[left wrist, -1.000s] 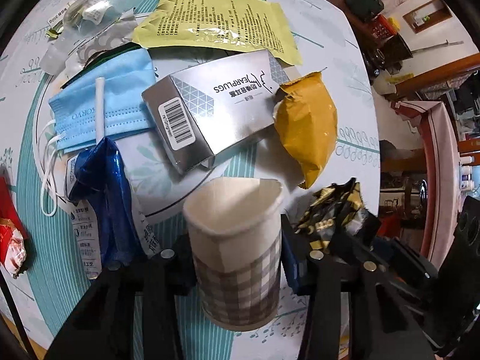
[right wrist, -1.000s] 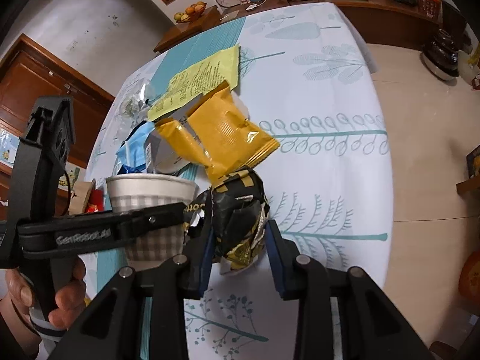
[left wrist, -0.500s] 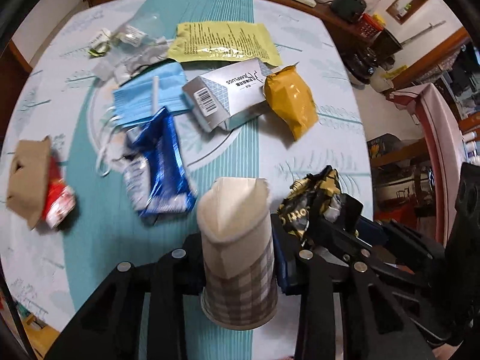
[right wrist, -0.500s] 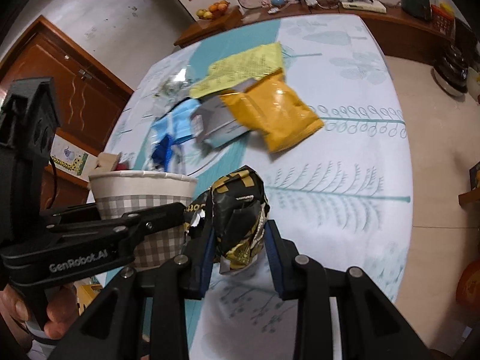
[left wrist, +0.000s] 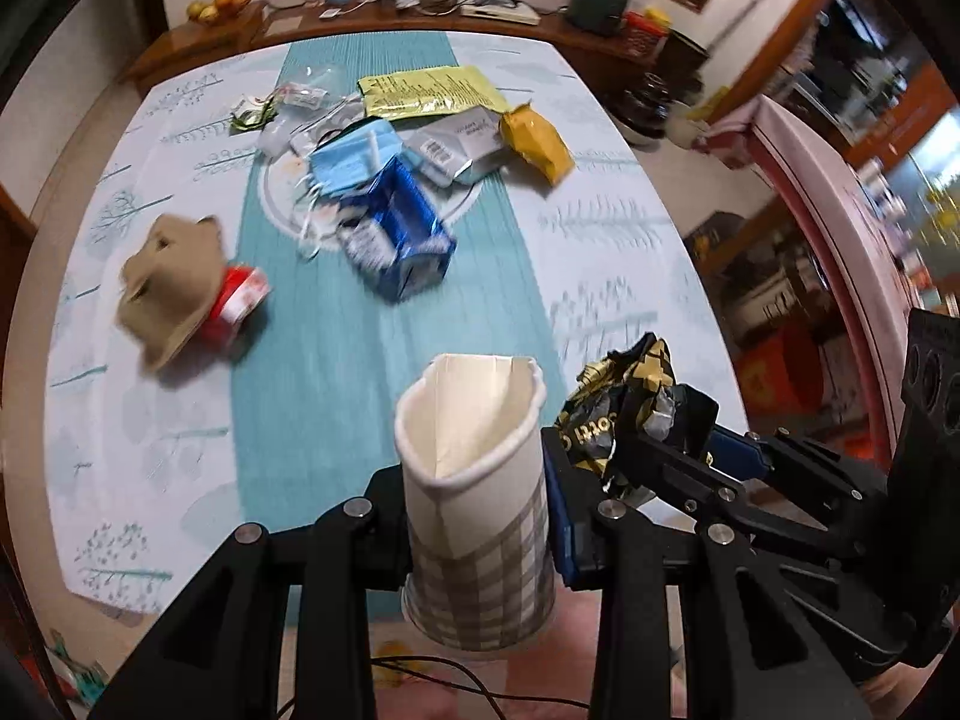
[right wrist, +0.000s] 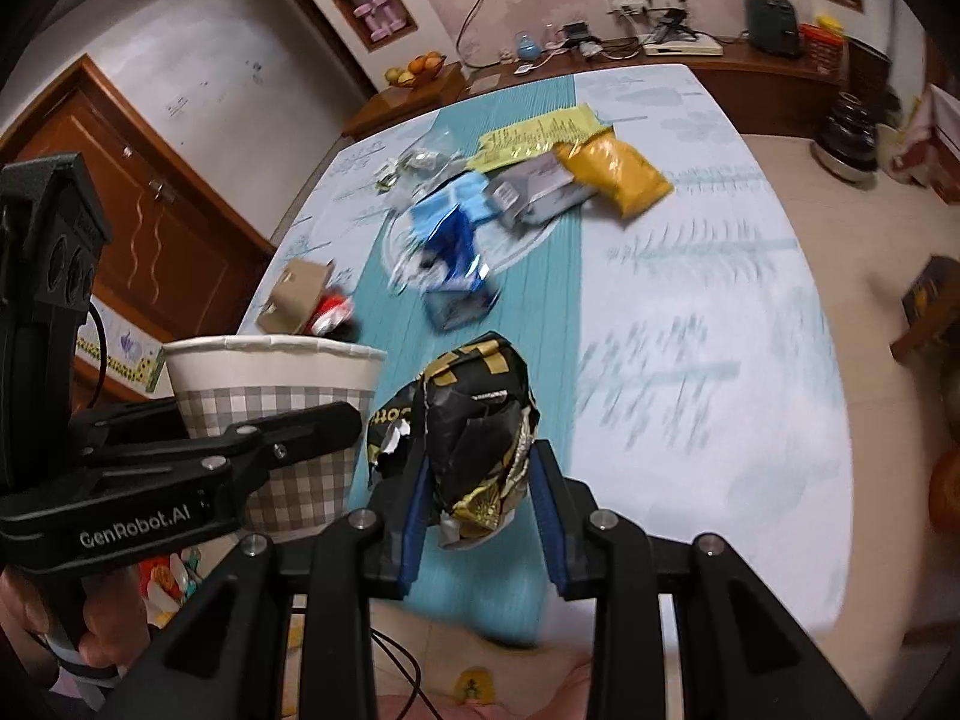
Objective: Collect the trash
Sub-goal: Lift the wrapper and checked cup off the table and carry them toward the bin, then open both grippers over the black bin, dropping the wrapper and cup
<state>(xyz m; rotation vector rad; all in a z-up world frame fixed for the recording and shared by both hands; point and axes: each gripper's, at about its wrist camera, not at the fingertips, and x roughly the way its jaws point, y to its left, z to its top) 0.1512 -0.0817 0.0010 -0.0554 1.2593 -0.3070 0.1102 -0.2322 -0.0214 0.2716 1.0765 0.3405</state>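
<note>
My left gripper [left wrist: 477,516] is shut on a grey-checked paper cup [left wrist: 477,516], squashed to an oval at the rim and held above the table's near edge. My right gripper [right wrist: 480,504] is shut on a crumpled black-and-gold wrapper [right wrist: 474,420], right beside the paper cup [right wrist: 273,396]. The wrapper [left wrist: 624,402] also shows to the cup's right in the left wrist view. Left on the table are a blue carton [left wrist: 399,228], a blue face mask [left wrist: 348,153], a silver box [left wrist: 456,147], an orange pouch [left wrist: 537,141], a yellow packet [left wrist: 429,90] and a brown carton [left wrist: 168,282] over a red wrapper [left wrist: 240,300].
The table [left wrist: 612,252] has a white leaf-print cloth with a teal runner [left wrist: 336,360]. A wooden sideboard [right wrist: 600,72] with fruit and electronics runs behind it. Wooden doors [right wrist: 150,210] stand at the left. A cable [right wrist: 396,654] lies on the floor below the near edge.
Both grippers have pulled back from the pile and risen, carrying the cup and the wrapper to the table's near edge. The left grip has squeezed the cup narrower.
</note>
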